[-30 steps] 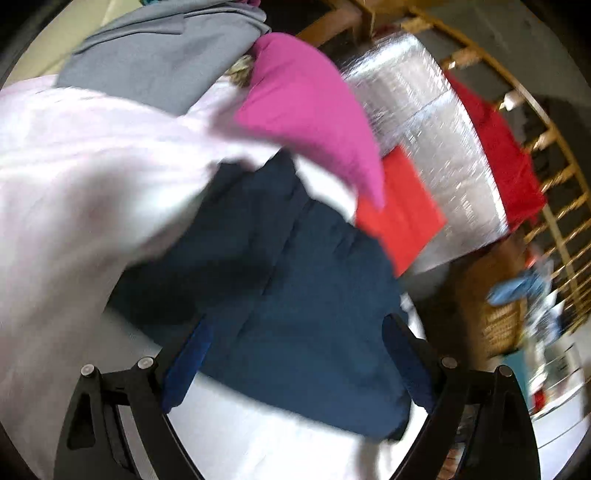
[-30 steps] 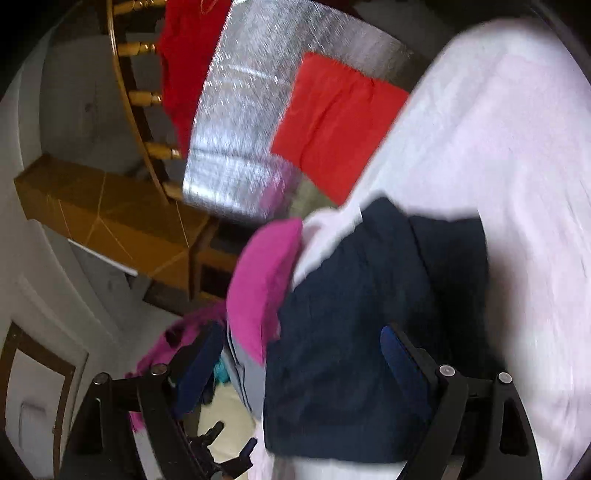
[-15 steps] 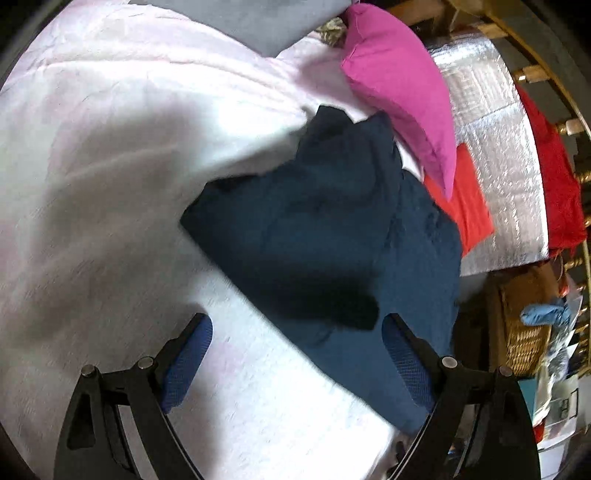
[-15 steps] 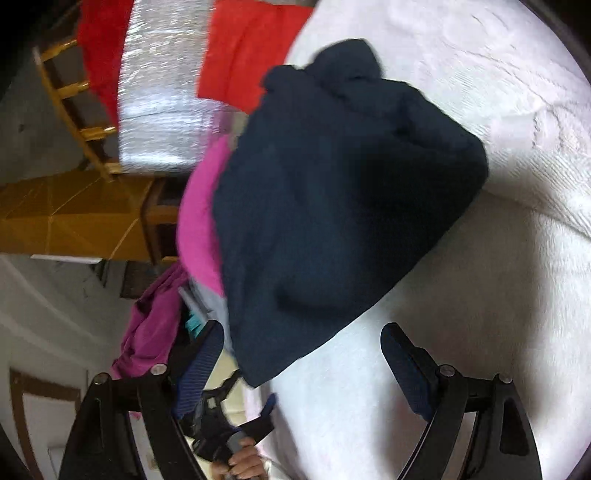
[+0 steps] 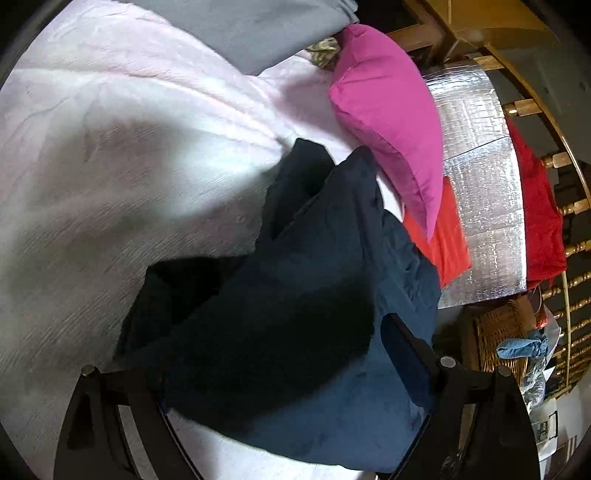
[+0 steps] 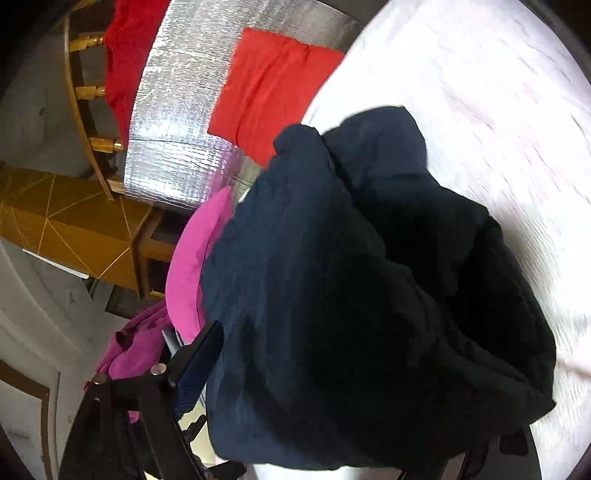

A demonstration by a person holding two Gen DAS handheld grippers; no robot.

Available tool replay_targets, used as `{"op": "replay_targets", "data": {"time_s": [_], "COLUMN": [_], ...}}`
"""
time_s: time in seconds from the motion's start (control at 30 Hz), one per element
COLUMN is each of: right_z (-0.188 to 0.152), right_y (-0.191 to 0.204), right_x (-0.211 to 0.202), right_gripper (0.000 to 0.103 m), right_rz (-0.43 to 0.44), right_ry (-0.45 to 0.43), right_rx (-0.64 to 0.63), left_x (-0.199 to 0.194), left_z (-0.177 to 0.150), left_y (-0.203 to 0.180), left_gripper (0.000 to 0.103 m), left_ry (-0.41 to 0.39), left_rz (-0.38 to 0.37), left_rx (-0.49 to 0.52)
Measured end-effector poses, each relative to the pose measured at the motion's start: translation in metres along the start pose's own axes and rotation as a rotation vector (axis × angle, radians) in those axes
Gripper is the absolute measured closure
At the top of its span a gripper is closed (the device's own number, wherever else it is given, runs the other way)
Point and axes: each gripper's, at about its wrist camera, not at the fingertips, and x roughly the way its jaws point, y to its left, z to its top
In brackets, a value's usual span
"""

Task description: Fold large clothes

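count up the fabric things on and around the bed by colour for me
Navy: 1, garment
Pink: 1, pillow
Red: 2, folded cloth, hanging cloth
Grey: 1, cloth
Magenta: 1, garment
Pale pink: 1, bedspread
Total: 7

We see open bedspread (image 5: pixel 122 177) across the left and upper left of the left wrist frame, nothing lying on it. The navy garment (image 5: pixel 295 314) fills the lower centre. At upper right, the pink pillow (image 5: pixel 388 110), silver foil panel (image 5: pixel 484 206) and wooden railing (image 5: pixel 561 206) close that side; a wicker basket (image 5: pixel 495 336) crowds the right edge.
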Motion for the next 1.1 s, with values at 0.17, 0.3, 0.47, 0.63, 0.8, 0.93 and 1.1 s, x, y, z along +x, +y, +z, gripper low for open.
{"op": "replay_targets", "data": {"time_s": [0.17, 0.3, 0.47, 0.63, 0.8, 0.93, 1.1], "right_z": [0.004, -0.003, -0.018, -0.028, -0.044, -0.055, -0.061], "right_y": [-0.01, 0.014, 0.042, 0.055, 0.062, 0.055, 0.036], "right_x": [0.001, -0.009, -0.027, -0.051, -0.071, -0.073, -0.059], "right_gripper": [0.052, 0.064, 0.068, 0.068, 0.068, 0.068, 0.063], "right_rz": [-0.082, -0.158, -0.203, -0.206, -0.202, -0.233, -0.31], "right_ry": [-0.003, -0.026, -0.054, -0.054, -0.022, 0.03, 0.13], "right_rx": [-0.041, -0.169, -0.29, -0.303, -0.303, -0.277, -0.246], "left_x": [0.013, 0.01, -0.009, -0.03, -0.051, -0.061, -0.045], "left_z": [0.001, -0.001, 0.0, 0.0, -0.003, -0.008, -0.007], "left_y": [-0.007, -0.012, -0.029, -0.037, -0.035, -0.024, -0.007], "left_gripper": [0.039, 0.063, 0.08, 0.081, 0.081, 0.081, 0.071], "left_ry": [-0.017, -0.026, -0.059, -0.043, -0.012, 0.038, 0.158], "left_rz": [0.002, 0.03, 0.043, 0.035, 0.04, 0.094, 0.207], "left_rx": [0.004, 0.039, 0.108, 0.141, 0.157, 0.165, 0.149]}}
